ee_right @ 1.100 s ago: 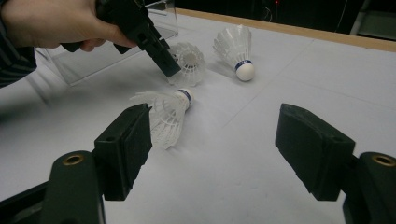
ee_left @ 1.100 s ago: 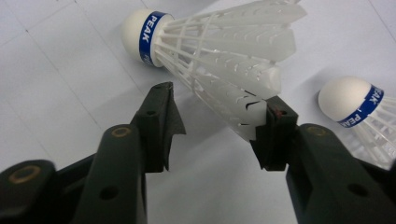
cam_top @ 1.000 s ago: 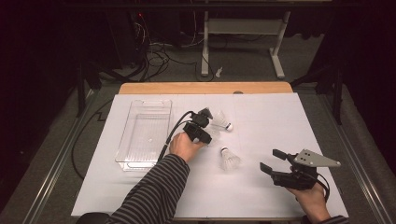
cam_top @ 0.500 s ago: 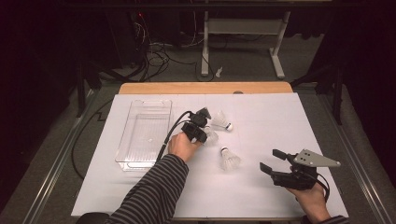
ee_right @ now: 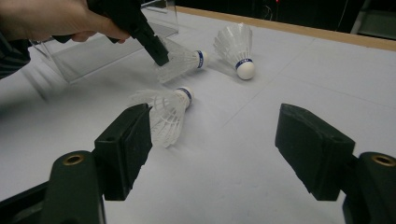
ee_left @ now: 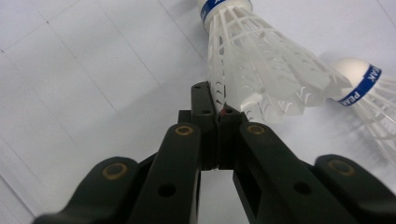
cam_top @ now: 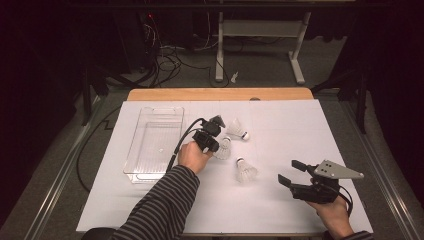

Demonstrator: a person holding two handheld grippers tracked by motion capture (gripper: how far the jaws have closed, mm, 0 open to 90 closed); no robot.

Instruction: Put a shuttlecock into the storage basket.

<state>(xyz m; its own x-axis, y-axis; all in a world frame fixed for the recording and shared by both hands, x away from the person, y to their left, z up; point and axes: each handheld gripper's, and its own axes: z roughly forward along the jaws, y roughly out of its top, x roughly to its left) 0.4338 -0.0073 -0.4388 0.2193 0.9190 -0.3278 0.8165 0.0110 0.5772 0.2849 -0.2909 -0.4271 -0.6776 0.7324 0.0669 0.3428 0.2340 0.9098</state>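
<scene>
Left hand-held gripper (cam_top: 216, 137) has just been closing and now pinches the feather skirt edge of 1 shuttlecock (ee_left: 252, 65) on the bench (cam_top: 280, 125), just right of the clear tray (cam_top: 150, 150). Tray empty, so 0 of 3 are stowed (likely goal). Other 2 shuttlecocks (cam_top: 237, 129) (cam_top: 245, 170) lie loose. Right hand-held gripper (ee_right: 212, 149) jaws wide apart, holding nothing.
</scene>
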